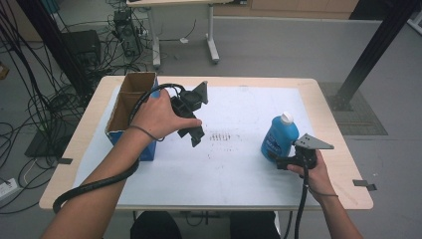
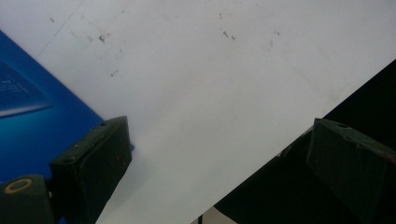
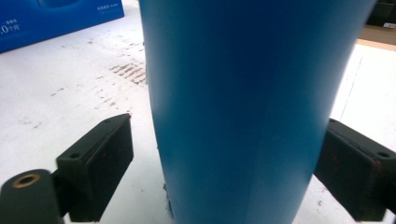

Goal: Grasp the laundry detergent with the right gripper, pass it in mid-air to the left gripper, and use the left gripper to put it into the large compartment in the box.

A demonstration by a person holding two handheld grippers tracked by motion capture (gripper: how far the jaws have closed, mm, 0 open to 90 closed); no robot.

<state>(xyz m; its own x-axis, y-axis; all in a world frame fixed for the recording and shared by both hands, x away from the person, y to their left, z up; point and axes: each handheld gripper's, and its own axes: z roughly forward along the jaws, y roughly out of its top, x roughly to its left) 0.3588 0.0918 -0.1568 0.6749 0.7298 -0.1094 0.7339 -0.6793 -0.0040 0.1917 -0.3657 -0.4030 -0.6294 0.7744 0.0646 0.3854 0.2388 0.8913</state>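
— While the blue bottle (image 1: 279,137) stands upright near the right edge of the worktop (image 1: 239,164), which step does this look like?

— The grasp itself, by the look of it. The right tongs (image 1: 278,160) sit low against the bottle's base, and in the right gripper view the bottle's body (image 3: 243,107) stands squarely between the two jaws.

— Do they pinch it yet?

— Not quite. The left jaw stands off the blue wall with white surface showing between; the right jaw lies close by the bottle's side, and contact there cannot be told. So the tongs are spread around it, not pressed on.

— And the next move?

— Probably to close until both pads bear evenly on the body, then lift straight so the white cap (image 1: 286,118) stays up. The open cardboard box (image 1: 130,107) at the far left seems the likely destination.

— What of the left tongs (image 1: 194,137)?

— Spread wide and holding nothing. They hang above the white sheet just beside the box's blue wall (image 2: 32,126).
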